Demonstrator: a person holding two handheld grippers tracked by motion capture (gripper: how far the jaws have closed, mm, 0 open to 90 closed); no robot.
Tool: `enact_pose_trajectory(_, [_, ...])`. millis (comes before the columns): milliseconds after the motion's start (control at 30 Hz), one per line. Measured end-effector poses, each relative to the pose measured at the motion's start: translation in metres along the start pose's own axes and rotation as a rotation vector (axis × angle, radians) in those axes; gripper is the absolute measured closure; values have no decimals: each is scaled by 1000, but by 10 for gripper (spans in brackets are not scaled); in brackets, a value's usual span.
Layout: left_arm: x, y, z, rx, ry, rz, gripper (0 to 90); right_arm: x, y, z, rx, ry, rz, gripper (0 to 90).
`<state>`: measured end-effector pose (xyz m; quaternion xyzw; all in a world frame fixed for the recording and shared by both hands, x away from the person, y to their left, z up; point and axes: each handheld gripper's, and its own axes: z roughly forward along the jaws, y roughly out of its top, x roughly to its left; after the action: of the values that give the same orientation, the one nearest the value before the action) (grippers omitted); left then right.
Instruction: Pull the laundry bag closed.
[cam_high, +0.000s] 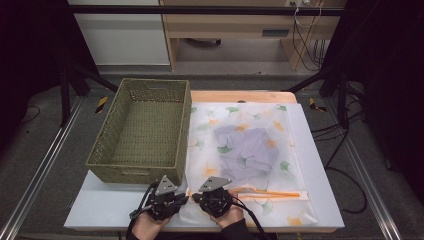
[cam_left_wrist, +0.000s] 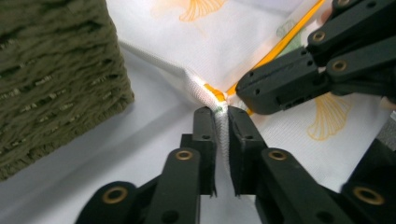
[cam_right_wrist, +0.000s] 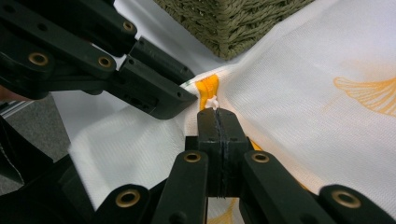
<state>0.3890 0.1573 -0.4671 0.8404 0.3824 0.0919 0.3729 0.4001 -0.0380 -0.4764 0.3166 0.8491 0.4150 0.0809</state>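
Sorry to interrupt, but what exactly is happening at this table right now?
A person holds two grippers at the near corner of a mesh laundry bag printed with ginkgo leaves, with a pale garment inside. The left gripper pinches the bag's fabric by the orange zipper's end; the right gripper is shut on the white zipper pull. A woven basket sits alongside.

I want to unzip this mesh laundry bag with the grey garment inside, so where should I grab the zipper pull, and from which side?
Grip the small white zipper pull at the near-left end of the orange zipper, coming from the table's near edge. It sticks up there, right by the right gripper, whose jaws are shut. The left gripper pinches the mesh laundry bag corner beside it, bracing the fabric.
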Motion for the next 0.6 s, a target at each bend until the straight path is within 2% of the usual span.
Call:
enact_pose_trajectory(33, [-1,-1,0,-2,0,-7,841,0,0,0,-1,2,2,899])
enact_pose_trajectory(200, [-4,-3,-2,4,6,8,862,1,1,4,2,10,20,895])
enact_pose_trajectory(300, [-4,-4,-2,9,9,11,862,2,3,8,13,8,13,897])
enact_pose_trajectory(400, [-4,-5,-3,-2,15,1,866,3,4,8,10,3,-2,900])
enact_pose_trajectory(600, [-6,-4,-6,-33,32,-4,871,1,5,-1,8,10,3,900])
